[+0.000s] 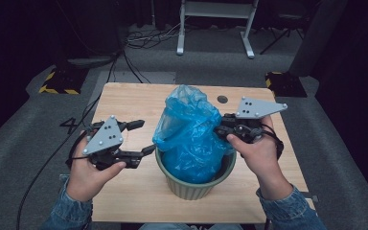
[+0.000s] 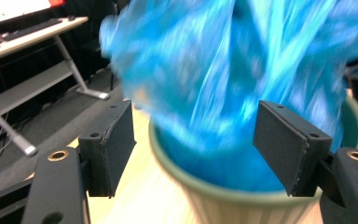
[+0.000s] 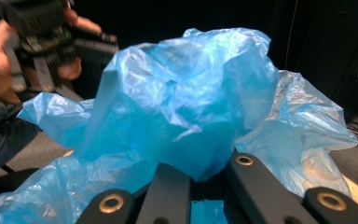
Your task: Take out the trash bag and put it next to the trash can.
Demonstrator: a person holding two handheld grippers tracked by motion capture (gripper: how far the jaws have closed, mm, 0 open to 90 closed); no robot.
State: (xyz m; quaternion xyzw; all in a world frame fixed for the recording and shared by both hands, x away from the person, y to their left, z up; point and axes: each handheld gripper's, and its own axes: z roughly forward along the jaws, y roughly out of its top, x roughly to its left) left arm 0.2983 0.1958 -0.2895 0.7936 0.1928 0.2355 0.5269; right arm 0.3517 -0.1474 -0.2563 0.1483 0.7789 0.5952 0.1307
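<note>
Right tongs point(image 1: 222, 125) pinching blue bag point(image 1: 189, 129), left tongs point(image 1: 141, 139) open beside green pot point(image 1: 191, 184)

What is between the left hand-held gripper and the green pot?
Just bare wooden table: in the high view, the open left hand-held gripper sits beside the green pot.

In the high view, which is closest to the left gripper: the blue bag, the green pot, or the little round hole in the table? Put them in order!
From the left gripper:
1. Green pot, just to its right; its lower jaw tip almost reaches the rim.
2. Blue bag, also right, standing up out of the pot. Nearly as close, so 1 and 2 are hard to split.
3. Round hole, far side of the table, clearly farthest.
</note>
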